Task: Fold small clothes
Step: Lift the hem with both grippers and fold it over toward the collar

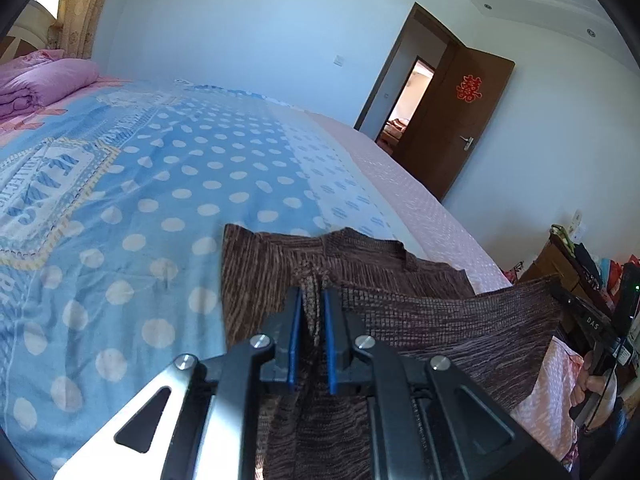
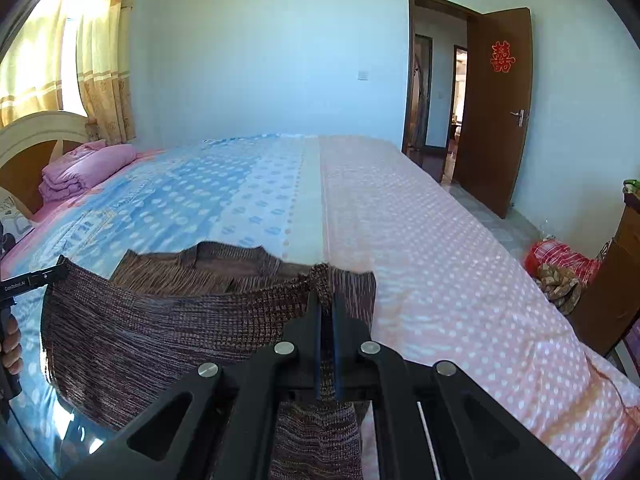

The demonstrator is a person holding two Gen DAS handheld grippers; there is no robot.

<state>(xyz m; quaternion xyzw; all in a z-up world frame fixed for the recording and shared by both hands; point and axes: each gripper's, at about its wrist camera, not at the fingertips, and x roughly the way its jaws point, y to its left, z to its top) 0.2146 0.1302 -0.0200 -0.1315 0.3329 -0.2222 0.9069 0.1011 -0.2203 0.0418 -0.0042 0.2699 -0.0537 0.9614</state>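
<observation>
Brown knit garment (image 1: 400, 312) lies on the bed (image 1: 160, 200) near its near edge, partly lifted off the polka-dot cover. Left gripper (image 1: 313, 304) is clamped tight on a bunched corner of the knit; blue pads pinch the fabric between them. Right gripper (image 2: 327, 300) is likewise closed hard on the opposite corner, with a knot of knit poking out past the tips. In the left wrist view the right gripper sits at about 3 o'clock, held by a hand (image 1: 592, 384); in the right wrist view the left gripper shows at 9 o'clock. The held hem sags in a shallow curve between the two grips. The neckline end rests flat on the cover, toward 12 o'clock from both cameras. So the garment's long axis appears to run from the lifted hem away toward the far side of the bed, collar pointing away from the person, with the hem line crossing it from 9 to 3. Step in hand looks like carrying the hem over toward the collar. To do it well: keep both grips level and equally high, hold the hem lightly taut so the sag goes, and lay it square on the neckline.
</observation>
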